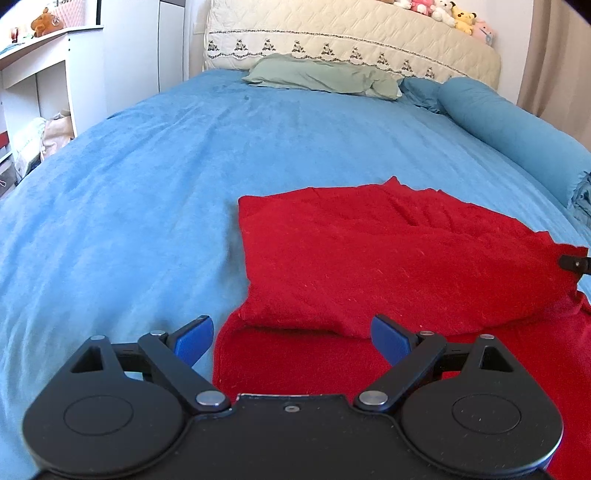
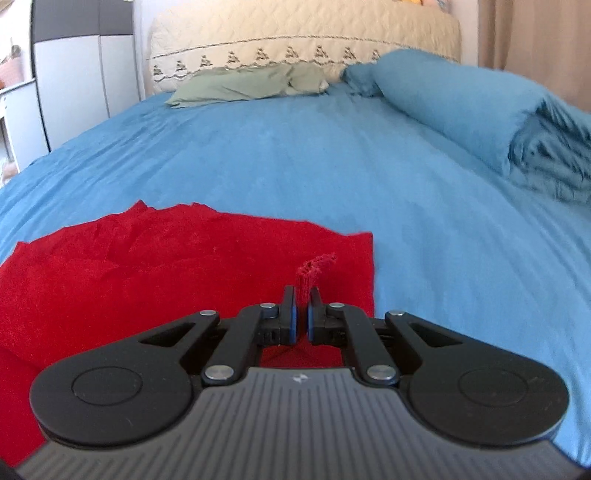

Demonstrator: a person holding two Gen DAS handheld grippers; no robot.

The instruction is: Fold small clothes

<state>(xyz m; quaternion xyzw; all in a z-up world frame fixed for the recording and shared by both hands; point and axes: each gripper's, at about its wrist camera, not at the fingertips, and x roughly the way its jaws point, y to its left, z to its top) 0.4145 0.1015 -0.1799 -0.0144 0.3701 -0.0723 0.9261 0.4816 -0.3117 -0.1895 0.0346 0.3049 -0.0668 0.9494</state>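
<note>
Mid-fold on the blue bed (image 1: 147, 184): right gripper (image 2: 302, 308) pinching the red garment (image 1: 369, 251) corner, left gripper (image 1: 291, 332) spread wide above its near edge. Next, likely: carry corner across, lay flat.

One red knitted garment (image 1: 388, 258) lies on one bed covered by a blue sheet (image 1: 147, 184). Two black grippers show: the left gripper (image 1: 291, 336), with two blue pads, and the right gripper (image 2: 301, 314), also with two. At the head of the bed there is one flat sage-green pillow (image 1: 321, 75), one long blue bolster roll (image 1: 517, 136) and one cream quilted headboard cover with a row of embroidered motifs (image 1: 351, 37). On top of the headboard sit at least four soft toys (image 1: 447, 14), crowded at the frame edge so the exact number is unclear. One brown plush toy (image 1: 46, 22) sits on one white shelf unit (image 1: 48, 66).
</note>
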